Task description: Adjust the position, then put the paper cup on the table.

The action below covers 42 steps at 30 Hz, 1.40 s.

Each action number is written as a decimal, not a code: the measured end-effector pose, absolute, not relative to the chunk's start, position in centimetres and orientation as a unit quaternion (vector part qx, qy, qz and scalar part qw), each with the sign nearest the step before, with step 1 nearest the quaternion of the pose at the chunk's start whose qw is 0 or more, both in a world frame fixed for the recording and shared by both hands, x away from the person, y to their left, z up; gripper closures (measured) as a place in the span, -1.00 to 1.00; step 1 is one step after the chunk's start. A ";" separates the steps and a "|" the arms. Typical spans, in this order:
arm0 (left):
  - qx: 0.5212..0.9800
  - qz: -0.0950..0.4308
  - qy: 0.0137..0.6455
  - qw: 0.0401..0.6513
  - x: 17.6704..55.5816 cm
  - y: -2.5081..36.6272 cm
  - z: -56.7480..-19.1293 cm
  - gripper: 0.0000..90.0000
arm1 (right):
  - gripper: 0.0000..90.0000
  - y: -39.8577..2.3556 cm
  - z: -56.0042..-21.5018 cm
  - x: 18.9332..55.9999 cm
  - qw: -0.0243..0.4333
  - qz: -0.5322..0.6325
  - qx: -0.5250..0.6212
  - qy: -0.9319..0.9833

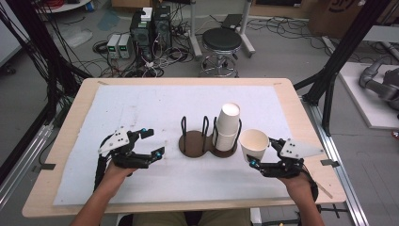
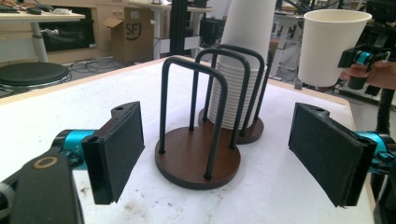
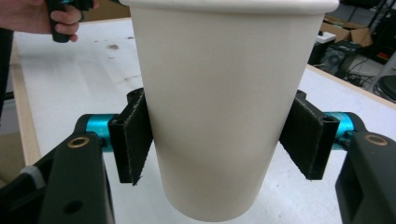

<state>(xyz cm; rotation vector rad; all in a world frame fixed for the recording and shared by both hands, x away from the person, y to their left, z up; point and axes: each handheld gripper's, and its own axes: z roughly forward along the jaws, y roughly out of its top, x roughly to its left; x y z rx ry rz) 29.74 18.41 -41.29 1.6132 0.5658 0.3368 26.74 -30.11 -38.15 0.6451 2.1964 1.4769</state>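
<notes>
Cups [image 1: 227, 126] stand nested upside down in the right-hand bay of a dark rack [image 1: 195, 143] near the middle of the white-covered worktop [image 1: 141, 106]; the left-hand bay, a round brown base with black wire hoops, holds nothing. Just right of the rack, the right gripper [image 1: 259, 154] holds a single cup [image 1: 254, 142] upright, mouth up, off the worktop surface and close beside the stack. In the right gripper view this cup [image 3: 217, 107] sits between the padded jaws, the left pad pressed against its wall; whether the right pad touches I cannot tell. Left of the rack, the left gripper [image 1: 151, 142] rests low over the worktop with its jaws wide apart and nothing between them, pointed toward the rack. From the left gripper view the rack [image 2: 201, 158] lies straight ahead between the two pads, with the stack [image 2: 238, 88] behind it and the lifted cup [image 2: 329, 44] to the stack's right.
</notes>
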 end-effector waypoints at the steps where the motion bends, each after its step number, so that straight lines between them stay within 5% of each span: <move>1: 0.708 0.147 0.249 0.644 29.7 18.5 -41.4 -0.60 | -0.29 -30.3 -38.1 26.7 0.208 0.530 0.234 0.788; 42: 0.692 0.164 0.267 0.650 29.7 19.6 -42.0 -0.60 | -0.29 -33.4 -39.3 27.7 0.263 0.535 0.313 0.739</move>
